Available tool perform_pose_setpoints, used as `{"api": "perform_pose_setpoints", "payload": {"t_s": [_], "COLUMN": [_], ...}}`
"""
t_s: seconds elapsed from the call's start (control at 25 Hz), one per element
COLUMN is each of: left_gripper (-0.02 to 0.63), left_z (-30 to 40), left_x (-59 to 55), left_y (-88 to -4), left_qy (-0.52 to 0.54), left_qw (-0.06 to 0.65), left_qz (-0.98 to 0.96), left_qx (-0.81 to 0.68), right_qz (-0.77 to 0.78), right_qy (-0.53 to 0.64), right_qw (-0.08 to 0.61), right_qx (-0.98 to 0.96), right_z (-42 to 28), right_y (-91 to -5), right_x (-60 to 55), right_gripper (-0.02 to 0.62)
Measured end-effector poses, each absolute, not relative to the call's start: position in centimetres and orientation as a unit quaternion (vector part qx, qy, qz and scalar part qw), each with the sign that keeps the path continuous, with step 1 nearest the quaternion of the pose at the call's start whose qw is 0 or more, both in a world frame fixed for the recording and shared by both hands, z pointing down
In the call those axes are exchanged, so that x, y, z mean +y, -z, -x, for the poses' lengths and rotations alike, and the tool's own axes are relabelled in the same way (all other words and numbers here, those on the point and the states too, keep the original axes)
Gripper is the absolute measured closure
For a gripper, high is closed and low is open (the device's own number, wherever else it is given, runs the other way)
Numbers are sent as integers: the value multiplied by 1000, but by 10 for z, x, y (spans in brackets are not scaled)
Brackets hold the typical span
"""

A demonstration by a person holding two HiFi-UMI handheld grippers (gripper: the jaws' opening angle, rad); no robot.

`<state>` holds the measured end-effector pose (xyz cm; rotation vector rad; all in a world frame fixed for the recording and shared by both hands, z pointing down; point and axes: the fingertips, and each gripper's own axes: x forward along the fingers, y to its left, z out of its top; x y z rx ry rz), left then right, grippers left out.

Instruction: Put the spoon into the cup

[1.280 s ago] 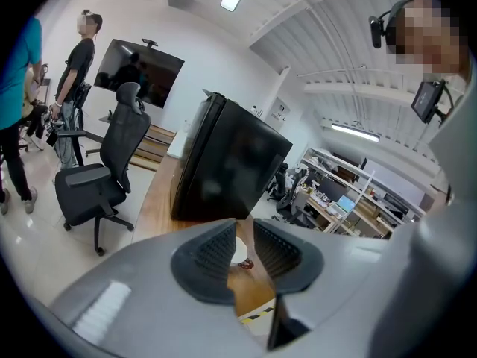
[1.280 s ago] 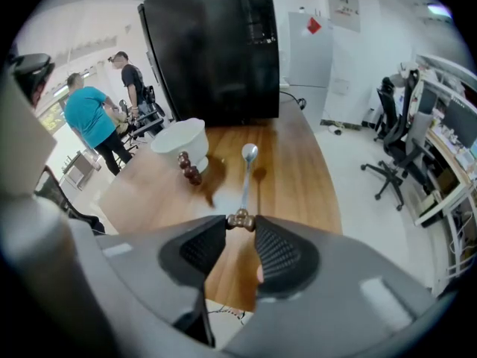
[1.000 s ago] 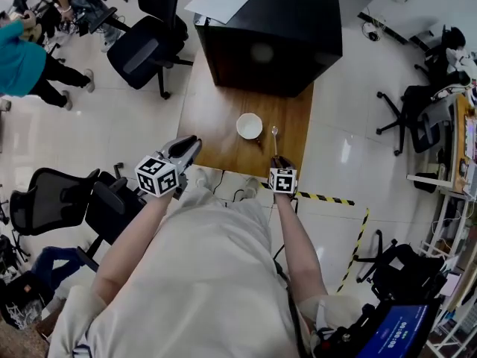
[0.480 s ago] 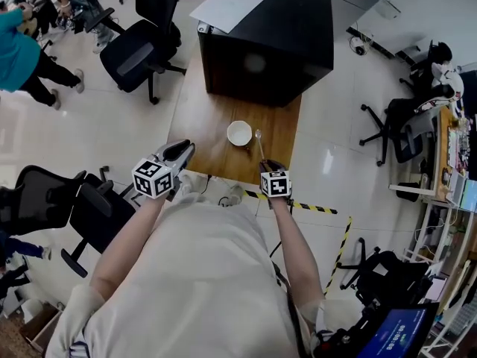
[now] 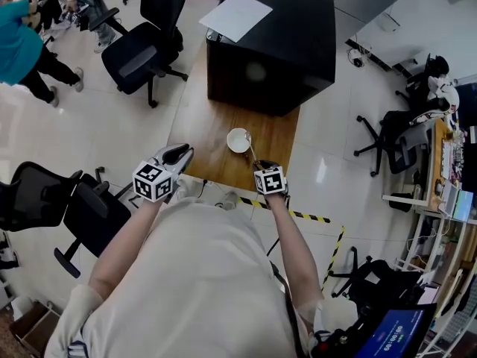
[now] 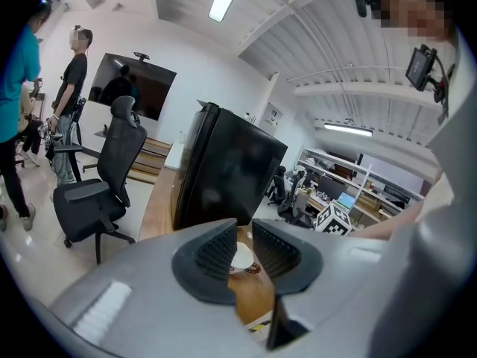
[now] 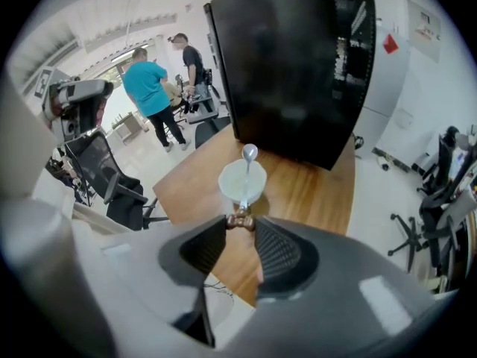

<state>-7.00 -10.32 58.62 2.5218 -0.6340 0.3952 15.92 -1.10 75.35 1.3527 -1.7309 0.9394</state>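
A white cup stands on the wooden table, in front of a black cabinet. My right gripper is shut on the handle of a metal spoon and holds it off the table. In the right gripper view the spoon reaches out from the gripper, its bowl over the far rim of the cup. My left gripper hangs at the table's near left edge. Its jaws stand slightly open with nothing between them, and the cup shows through the gap.
The black cabinet fills the far end of the table, with a white sheet on top. Office chairs stand to the left and right. Yellow-black tape marks the floor near the table's front. People stand far left.
The spoon lay on the table right of the cup; my right gripper has lifted it and carried it left toward the cup. The left gripper has stayed put.
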Motion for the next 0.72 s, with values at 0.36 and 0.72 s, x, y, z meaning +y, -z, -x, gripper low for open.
{"api": "perform_pose_setpoints", "payload": {"t_s": [0.36,0.72], "left_gripper": [541,549], "left_z": [84,101], "left_x": [-108,-112], "left_y": [-584,-588], "left_qy": [-139,-132], "left_qw": [247,255], "left_qz": [-927,-922], "left_qx": [-245,-260], "right_qz": [-477,-431], "right_qy": [-387,-415], "right_qw": [426,489], "right_qx": [-664,-634], "right_z": [-148,-145], "right_y": [-769,-790], "right_x": [-20,-22], "right_gripper": [472,472]}}
